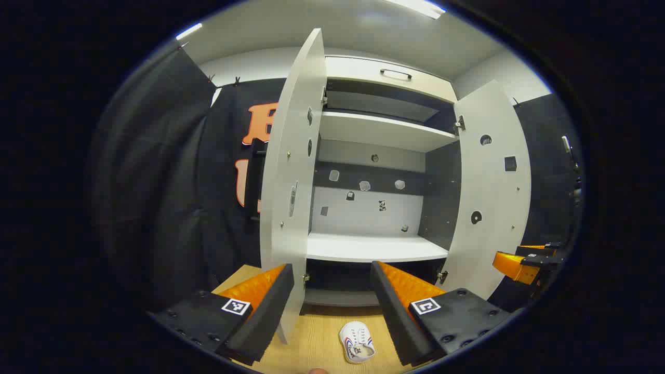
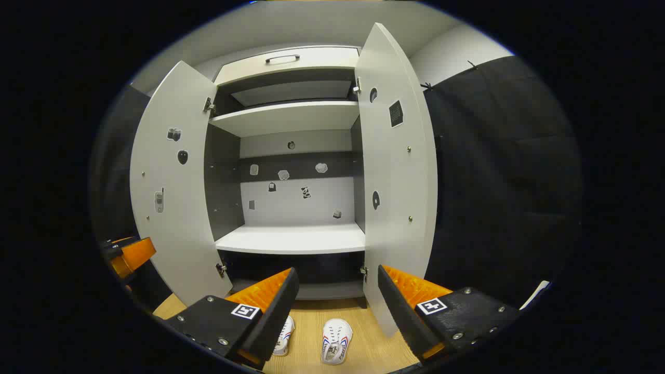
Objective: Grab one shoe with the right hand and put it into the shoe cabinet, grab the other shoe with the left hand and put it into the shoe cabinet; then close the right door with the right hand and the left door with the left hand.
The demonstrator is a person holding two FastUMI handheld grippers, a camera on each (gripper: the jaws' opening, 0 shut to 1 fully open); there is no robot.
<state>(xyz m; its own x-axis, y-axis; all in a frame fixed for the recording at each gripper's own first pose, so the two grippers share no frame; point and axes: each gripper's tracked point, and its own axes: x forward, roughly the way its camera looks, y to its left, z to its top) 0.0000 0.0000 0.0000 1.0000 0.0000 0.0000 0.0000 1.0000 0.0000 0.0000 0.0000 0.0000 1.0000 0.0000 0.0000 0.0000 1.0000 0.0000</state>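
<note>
both grippers hover with fingers spread wide and holding nothing: the left gripper (image 1: pixel 327 306) and the right gripper (image 2: pixel 337 311). two white sneakers (image 2: pixel 336 340) lie side by side on the wooden floor (image 2: pixel 374 348) just before the shoe cabinet (image 2: pixel 291 239), whose left door (image 2: pixel 176 197) and right door (image 2: pixel 397 197) both stand open.

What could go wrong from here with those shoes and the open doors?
The two shoes lie close together on the floor, so the open right gripper might nudge one while grabbing the other. The right door stands just beside that gripper and could be bumped when lifting a shoe to the shelf.
</note>
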